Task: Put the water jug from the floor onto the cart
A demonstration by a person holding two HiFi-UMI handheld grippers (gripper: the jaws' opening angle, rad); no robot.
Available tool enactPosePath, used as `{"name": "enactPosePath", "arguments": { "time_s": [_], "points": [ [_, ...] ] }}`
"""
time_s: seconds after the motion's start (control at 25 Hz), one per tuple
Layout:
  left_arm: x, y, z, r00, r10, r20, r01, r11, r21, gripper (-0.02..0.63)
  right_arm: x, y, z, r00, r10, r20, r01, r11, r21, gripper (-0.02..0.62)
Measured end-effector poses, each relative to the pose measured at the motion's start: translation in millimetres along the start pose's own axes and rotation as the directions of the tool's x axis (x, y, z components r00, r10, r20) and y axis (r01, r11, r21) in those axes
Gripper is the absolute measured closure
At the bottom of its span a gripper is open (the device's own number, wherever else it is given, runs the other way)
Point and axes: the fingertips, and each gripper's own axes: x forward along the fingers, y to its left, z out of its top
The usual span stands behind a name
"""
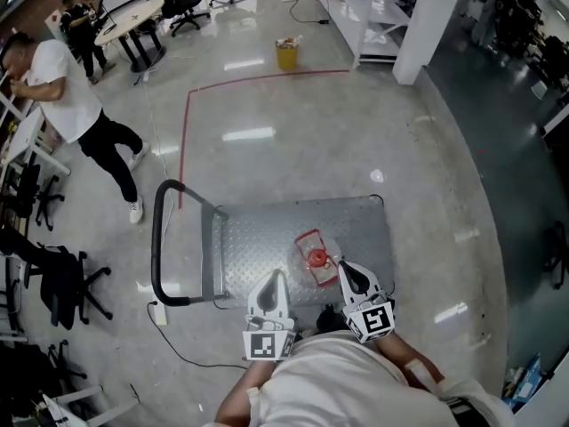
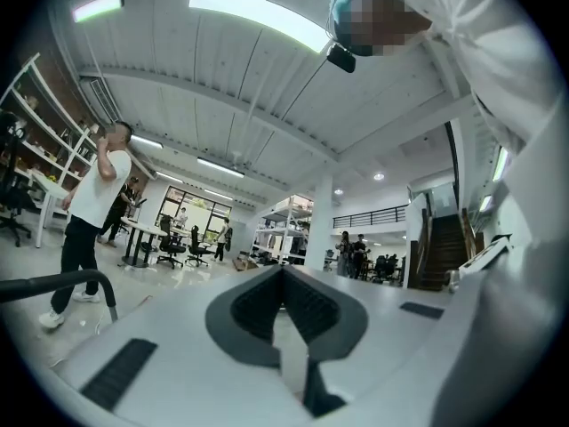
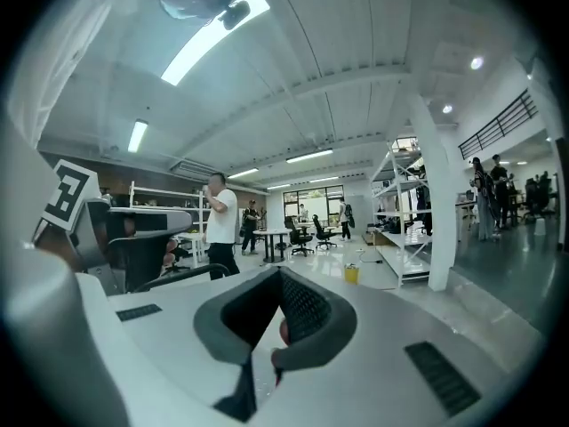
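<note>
At the cart's [image 1: 258,238] near edge, left gripper [image 1: 276,278] and right gripper [image 1: 343,269], jaws together, empty.

No word, number or brand name can be read anywhere. The only printed marks are black-and-white square patterns on the cube [image 1: 268,345] of the left gripper [image 1: 277,278] and on that of the right gripper [image 1: 342,268]; they spell nothing.
</note>
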Motion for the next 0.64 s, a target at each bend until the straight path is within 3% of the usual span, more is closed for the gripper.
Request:
{"name": "enactPosePath", "arguments": {
  "time_s": [0.64],
  "points": [
    [-5.2, -6.2, -2.8, 1.000, 0.021, -0.005, -0.021, 1.000, 0.015, 0.603, -4.6, -8.2, 9.3, 1.000, 0.000, 0.026, 0.000, 1.000, 0.007, 0.583]
  ]
}}
